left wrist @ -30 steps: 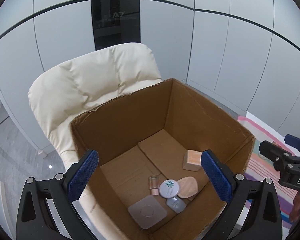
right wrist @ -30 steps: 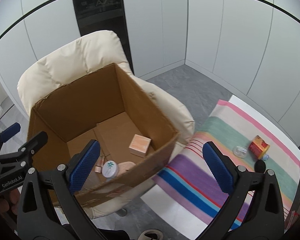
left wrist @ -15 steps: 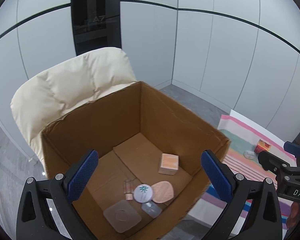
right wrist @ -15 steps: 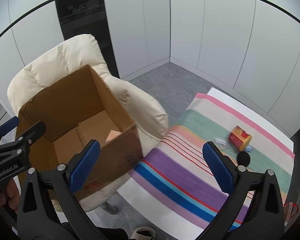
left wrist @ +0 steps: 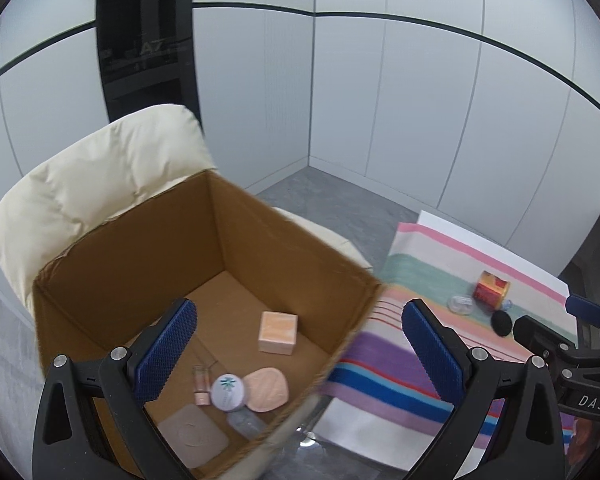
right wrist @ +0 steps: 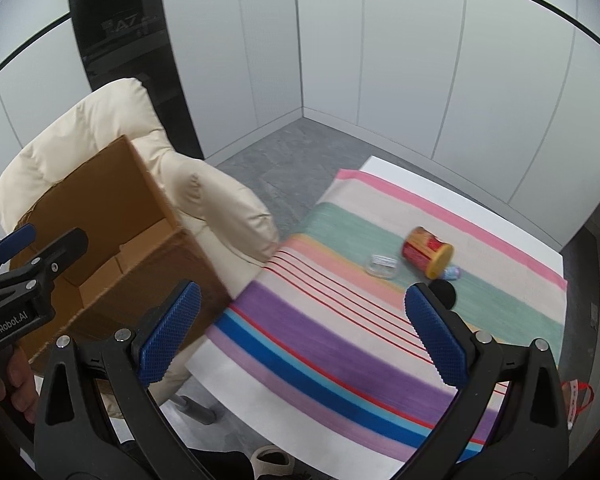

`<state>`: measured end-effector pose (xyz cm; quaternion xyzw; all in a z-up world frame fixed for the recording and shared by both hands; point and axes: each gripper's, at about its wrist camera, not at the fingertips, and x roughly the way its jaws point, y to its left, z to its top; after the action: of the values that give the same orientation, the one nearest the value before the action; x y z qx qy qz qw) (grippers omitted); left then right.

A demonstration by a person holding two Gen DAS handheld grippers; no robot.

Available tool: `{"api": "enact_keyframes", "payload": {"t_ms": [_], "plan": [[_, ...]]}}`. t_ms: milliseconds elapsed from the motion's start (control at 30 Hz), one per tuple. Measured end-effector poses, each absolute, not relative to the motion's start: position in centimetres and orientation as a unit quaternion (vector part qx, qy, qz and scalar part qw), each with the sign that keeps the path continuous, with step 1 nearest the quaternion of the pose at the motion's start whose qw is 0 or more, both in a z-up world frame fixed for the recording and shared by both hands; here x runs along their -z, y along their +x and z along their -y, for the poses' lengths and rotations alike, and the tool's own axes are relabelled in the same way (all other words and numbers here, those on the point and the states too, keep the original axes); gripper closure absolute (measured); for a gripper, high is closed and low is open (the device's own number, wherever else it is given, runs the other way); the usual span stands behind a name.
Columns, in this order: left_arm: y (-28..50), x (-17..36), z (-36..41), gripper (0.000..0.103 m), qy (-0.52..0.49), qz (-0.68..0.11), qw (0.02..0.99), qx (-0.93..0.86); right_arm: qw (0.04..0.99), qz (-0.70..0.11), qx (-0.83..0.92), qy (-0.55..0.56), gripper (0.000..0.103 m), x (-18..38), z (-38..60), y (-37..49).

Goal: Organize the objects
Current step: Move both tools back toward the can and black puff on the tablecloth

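An open cardboard box point(left wrist: 296, 256) point(right wrist: 112, 208) rests on a cream armchair point(left wrist: 100, 184) point(right wrist: 216, 208). Inside lie a peach cube point(left wrist: 278, 332), a round white jar point(left wrist: 228, 391), a pink oval pad point(left wrist: 267, 389), a small vial point(left wrist: 201, 384) and a flat grey square point(left wrist: 192, 436). My left gripper point(left wrist: 298, 354) hangs open over the box's right edge, empty. On the striped cloth point(right wrist: 340, 312) point(left wrist: 420, 292) lie a tipped red-and-yellow can point(right wrist: 427, 252) point(left wrist: 492, 290), a clear case point(right wrist: 381, 266) point(left wrist: 461, 304) and a black ball point(right wrist: 444, 292) point(left wrist: 501, 323). My right gripper point(right wrist: 302, 330) is open above the cloth, empty.
Grey floor point(right wrist: 284, 152) lies between the armchair and the cloth-covered table, whose white edge point(right wrist: 260, 404) faces me. White wall panels and a dark glass panel point(right wrist: 116, 32) stand behind. A hand point(right wrist: 16, 380) holds the left gripper's handle at the lower left of the right wrist view.
Both views have swung right, away from the box and toward the striped cloth. The can, case and ball now sit nearer the right gripper. Both grippers stayed open.
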<state>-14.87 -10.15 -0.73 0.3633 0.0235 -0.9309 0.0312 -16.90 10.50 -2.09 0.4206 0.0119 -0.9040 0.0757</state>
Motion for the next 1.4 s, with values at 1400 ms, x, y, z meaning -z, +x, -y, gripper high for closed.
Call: {"api": "enact_keyframes", "payload": {"t_ms": [1400], "plan": [[-22.0,9.2,-9.3,0.001,0.459,0.033,-0.110,0.881,-0.075,0.045,0.878,0.471,0.000,8.5,-32.0,-13.7]]}}
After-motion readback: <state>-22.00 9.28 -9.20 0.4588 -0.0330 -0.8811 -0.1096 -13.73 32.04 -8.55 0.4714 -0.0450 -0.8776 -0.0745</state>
